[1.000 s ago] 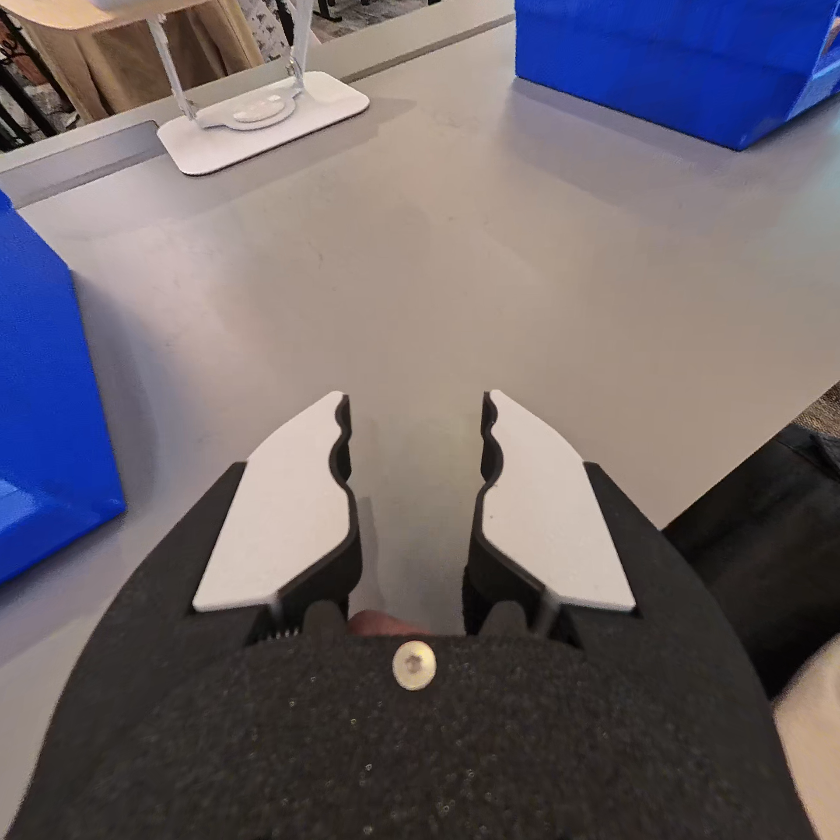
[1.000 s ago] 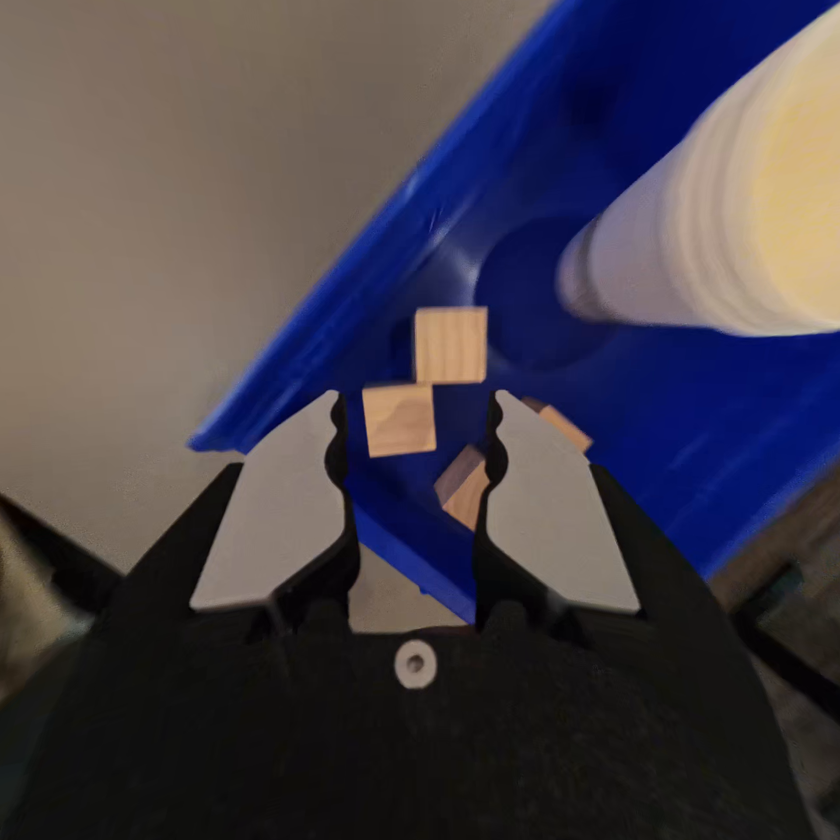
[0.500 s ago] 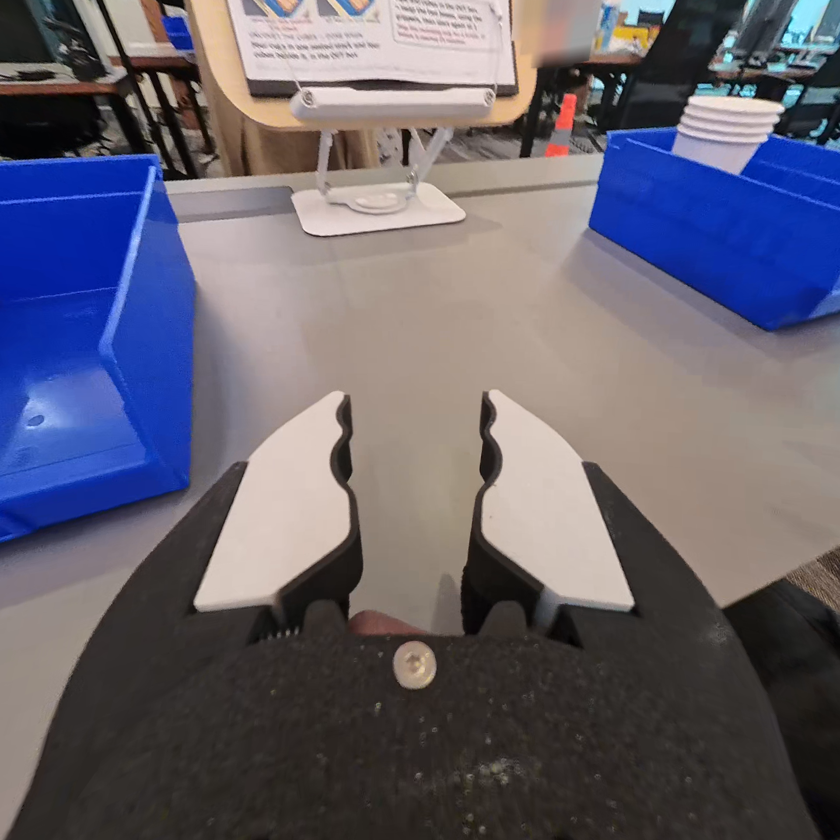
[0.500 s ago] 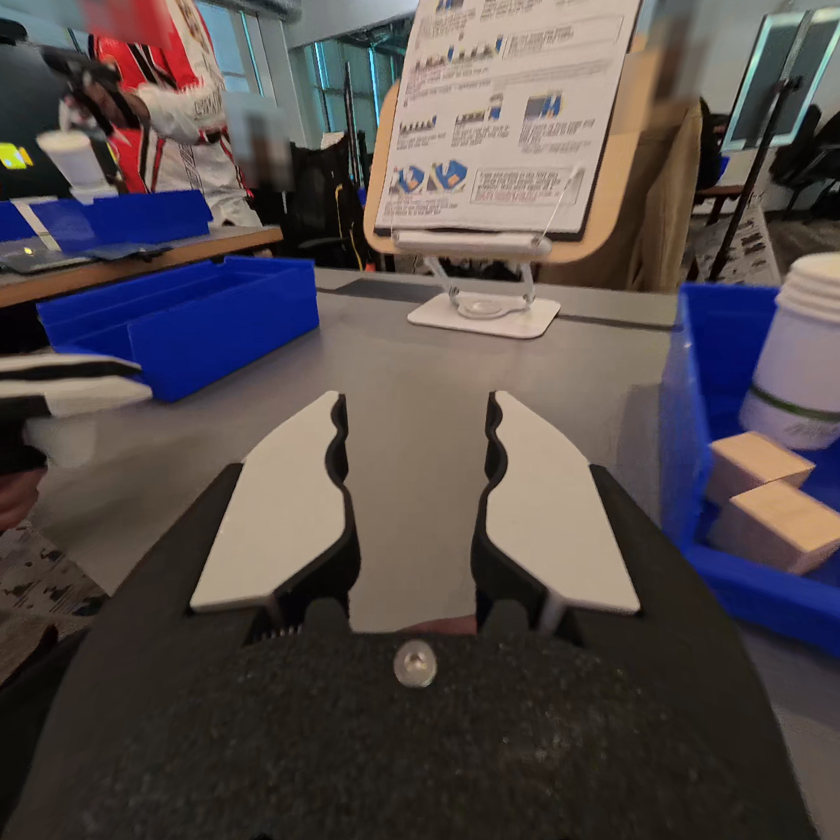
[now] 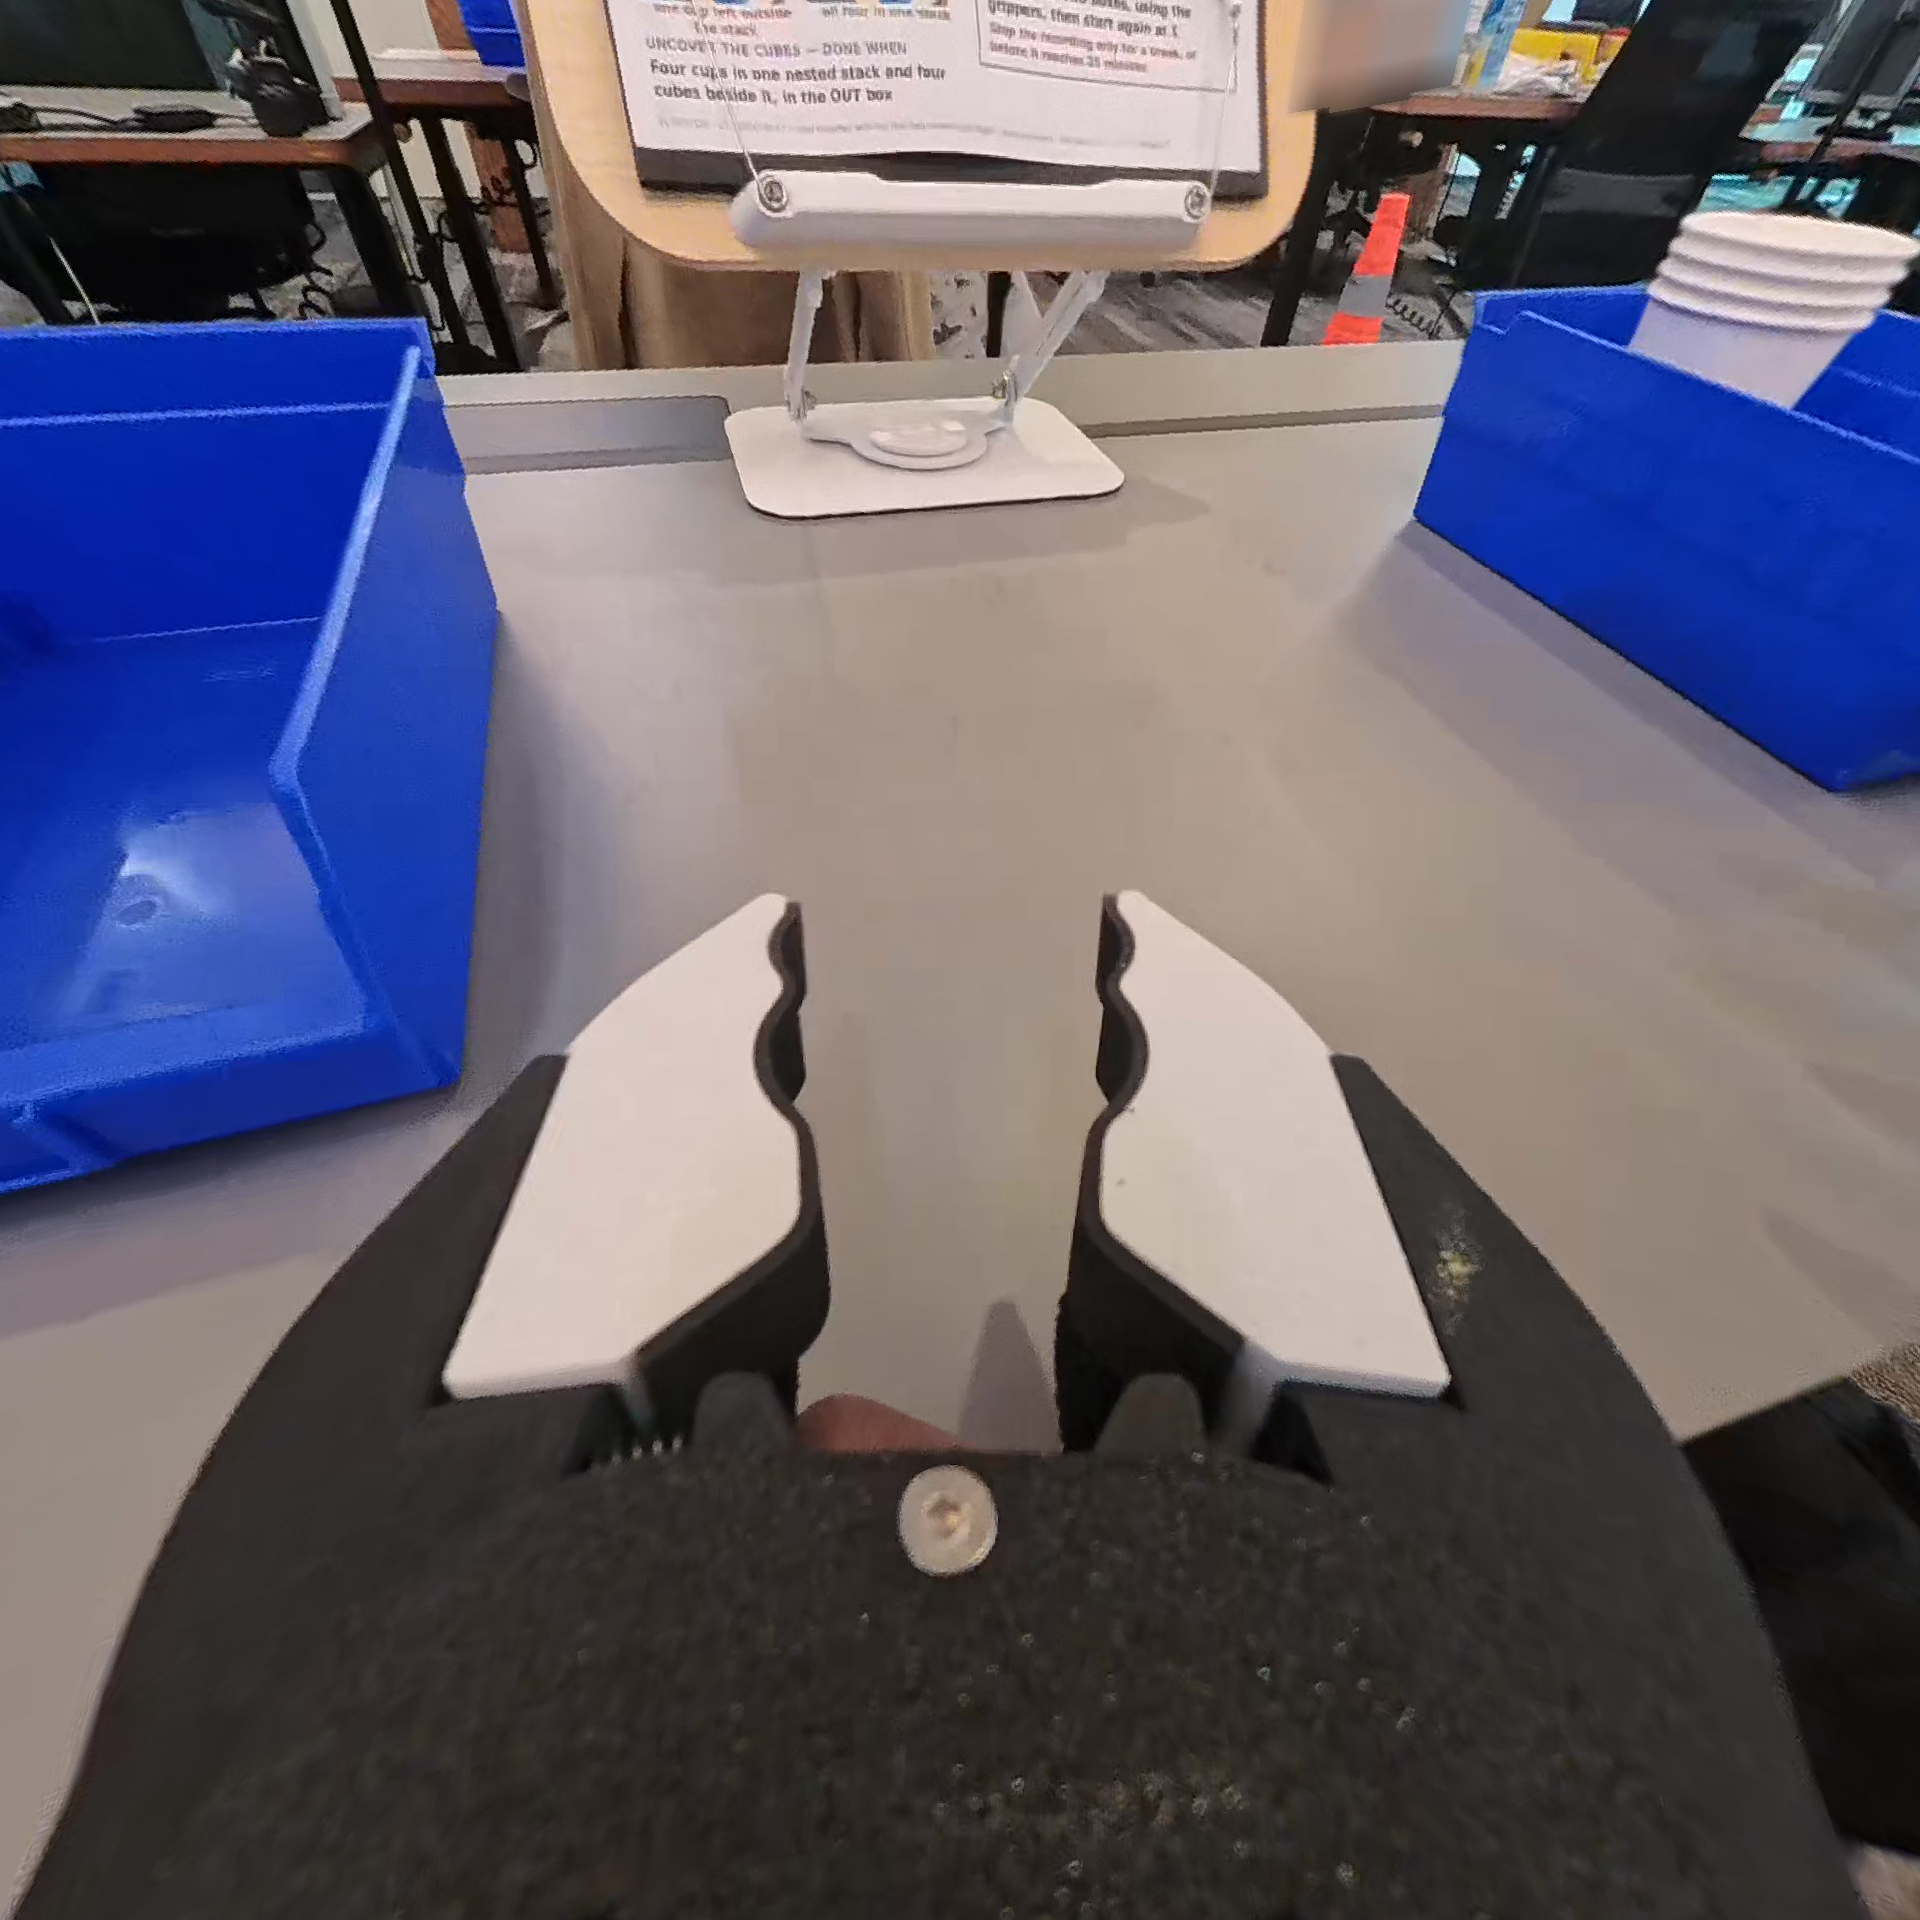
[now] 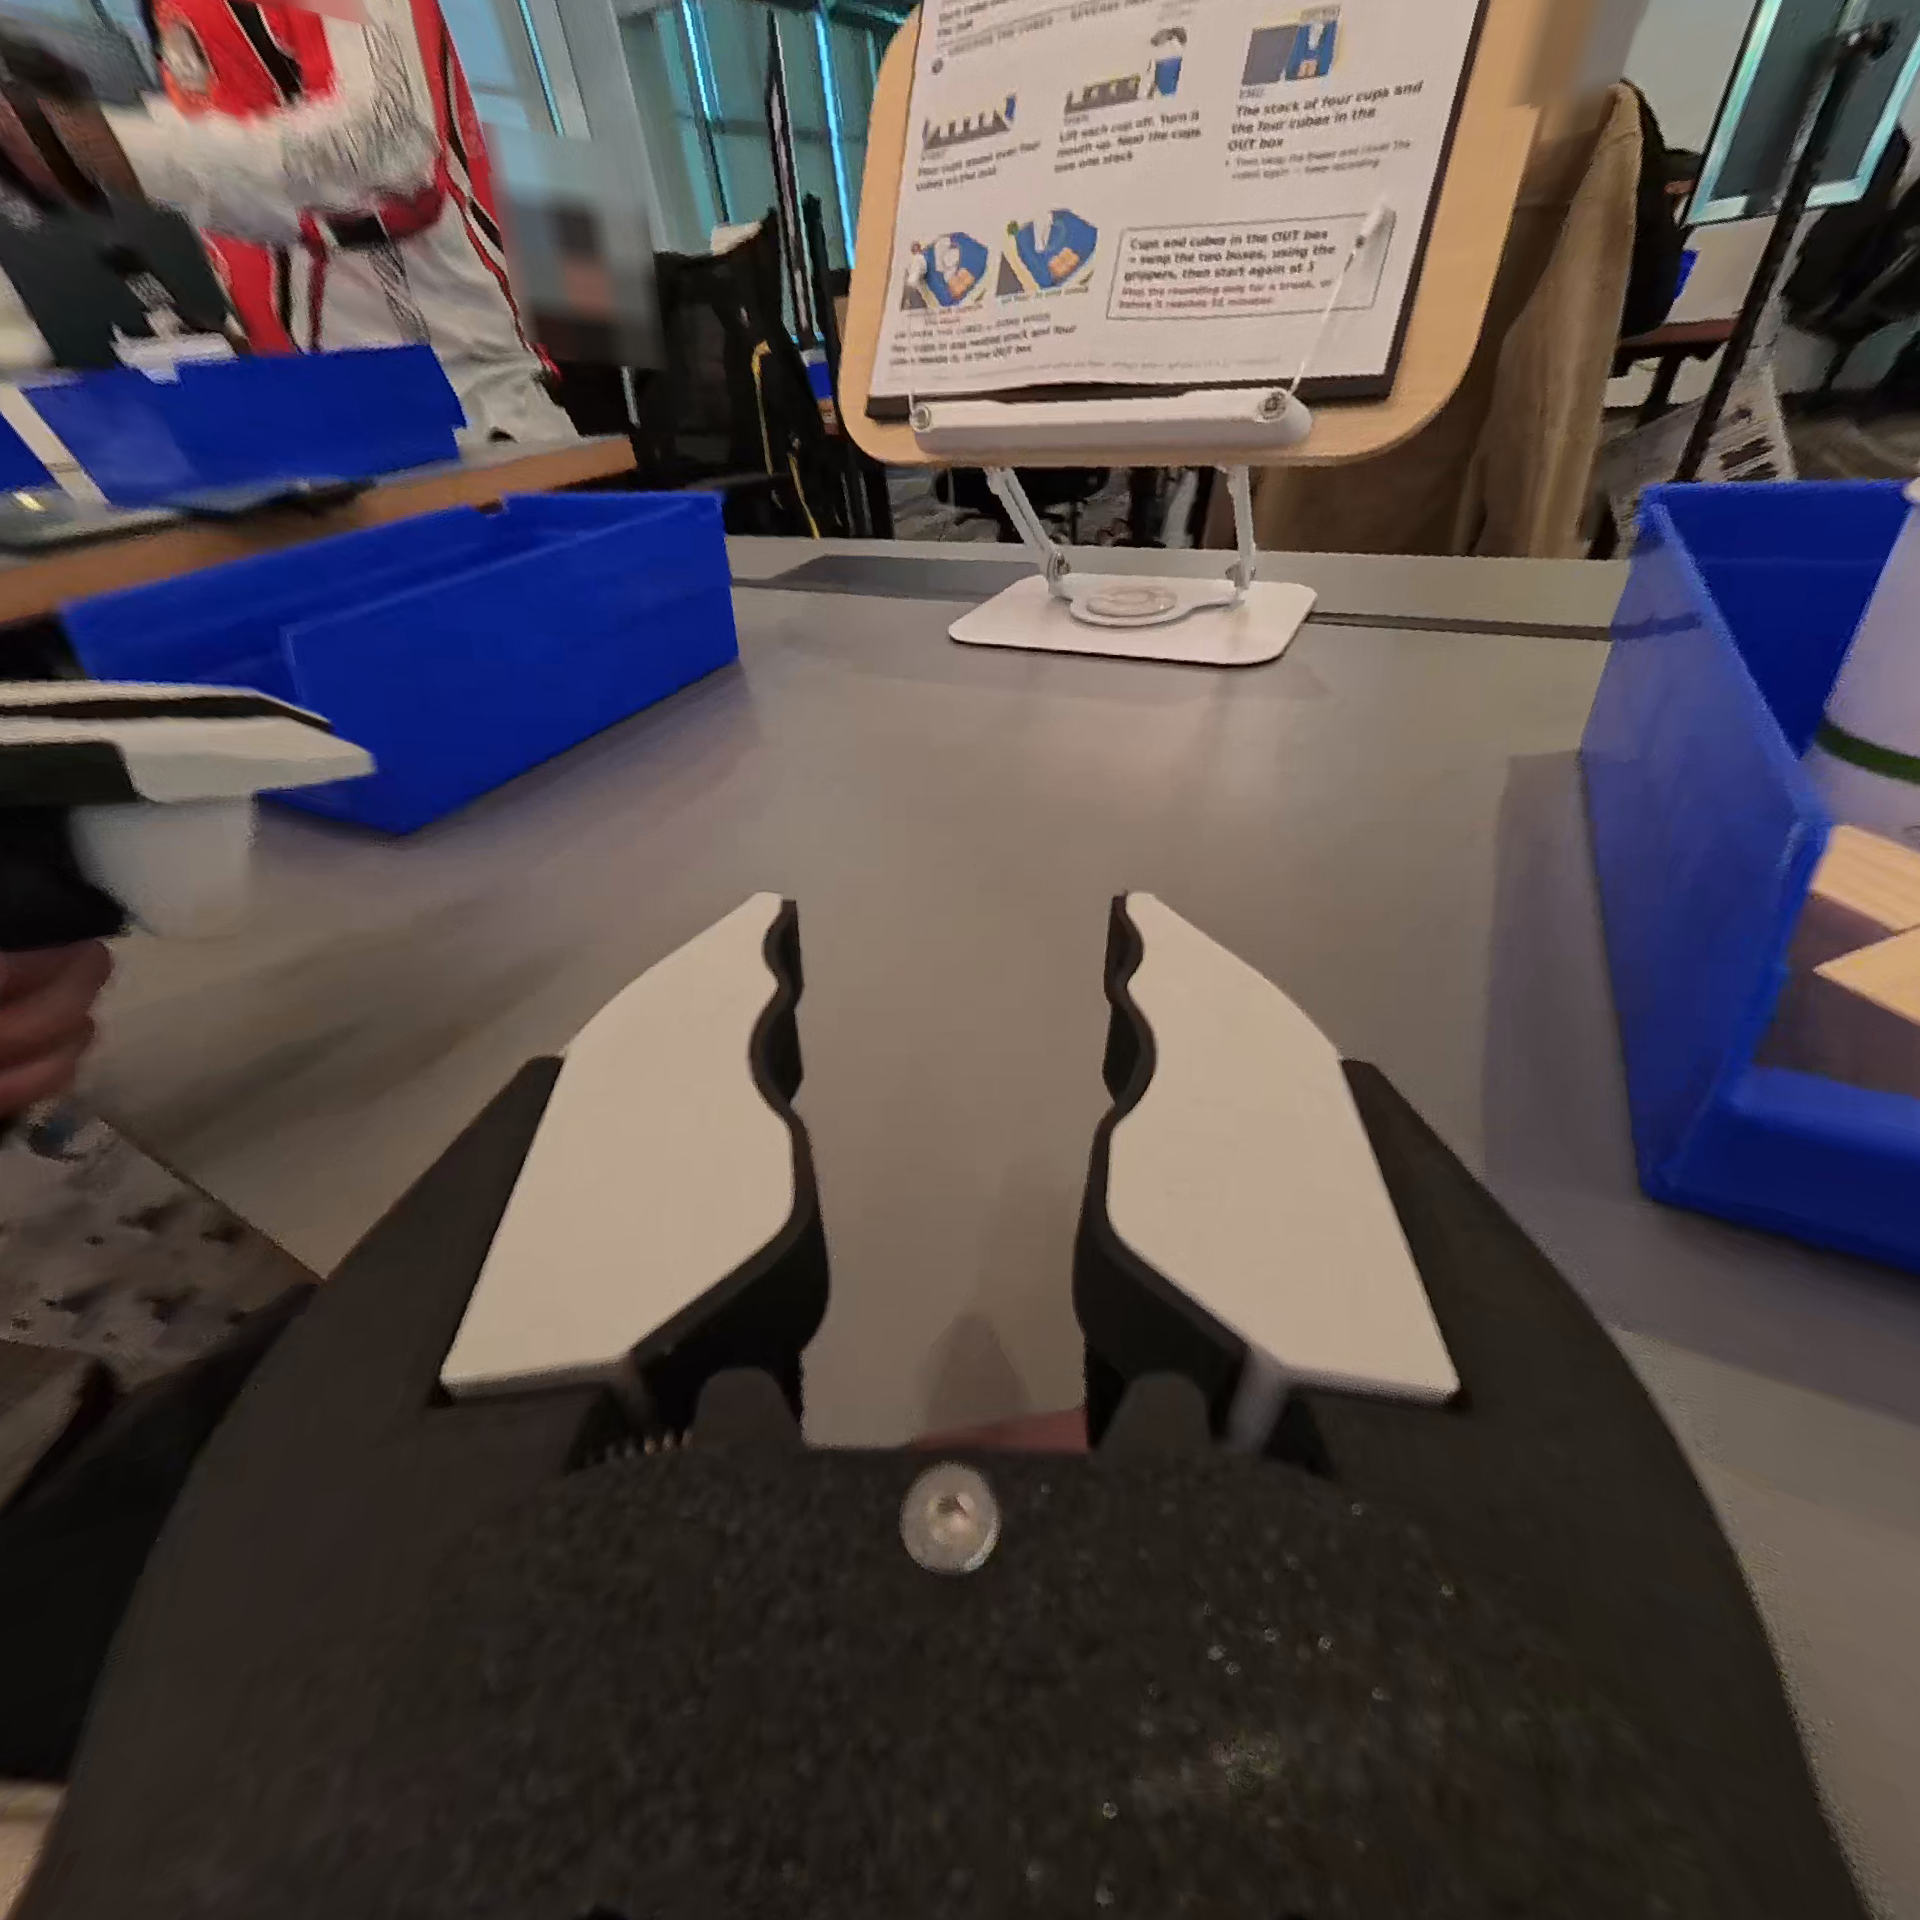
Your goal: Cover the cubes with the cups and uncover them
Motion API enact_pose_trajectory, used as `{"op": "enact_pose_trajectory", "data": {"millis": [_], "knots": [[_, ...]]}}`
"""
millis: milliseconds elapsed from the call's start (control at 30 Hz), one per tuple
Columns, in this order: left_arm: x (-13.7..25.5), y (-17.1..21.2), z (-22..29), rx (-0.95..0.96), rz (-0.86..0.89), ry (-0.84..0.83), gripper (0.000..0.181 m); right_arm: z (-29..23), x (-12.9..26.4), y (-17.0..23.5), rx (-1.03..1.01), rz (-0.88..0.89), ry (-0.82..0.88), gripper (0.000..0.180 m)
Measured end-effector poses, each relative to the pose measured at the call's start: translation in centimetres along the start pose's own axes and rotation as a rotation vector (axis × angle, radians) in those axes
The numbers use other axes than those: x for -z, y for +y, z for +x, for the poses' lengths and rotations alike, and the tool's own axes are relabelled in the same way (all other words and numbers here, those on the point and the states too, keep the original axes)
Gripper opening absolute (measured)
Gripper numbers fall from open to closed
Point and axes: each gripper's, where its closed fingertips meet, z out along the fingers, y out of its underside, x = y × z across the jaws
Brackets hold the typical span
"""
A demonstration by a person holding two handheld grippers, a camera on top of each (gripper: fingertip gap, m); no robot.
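From the left wrist view, the left gripper (image 5: 951, 914) hangs over the bare grey table (image 5: 1039, 748), jaws spread and empty. The nested stack of white paper cups (image 5: 1777, 301) stands upright in the blue plastic bin (image 5: 1662, 561) far off to its right.

Over to the right wrist view: the right gripper (image 6: 954, 914) is spread wide too, nothing in it. The pale wooden cubes (image 6: 1870, 935) lie in that bin just to its right, so I'd say the right one has the shorter reach.

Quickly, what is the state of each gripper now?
Left gripper: open, holding nothing, above the table.
Right gripper: open, holding nothing.
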Motion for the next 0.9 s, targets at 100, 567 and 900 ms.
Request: {"op": "enact_pose_trajectory", "data": {"millis": [100, 567, 900], "knots": [[-1.3, -0.4, -1.2, -0.044, 0.018, -0.047, 0.053, -0.1, -1.0, -0.3, 0.058, -0.010, 0.009, 0.055], [-3.1, -0.9, -2.2, -0.075, 0.045, -0.081, 0.053, 3.9, -2.8, -0.9, 0.046, -0.004, 0.044, 0.055], [-2.1, -0.3, -2.4, -0.040, 0.030, -0.066, 0.052, 2.9, -2.7, -0.9, 0.117, -0.009, 0.036, 0.055]]}}
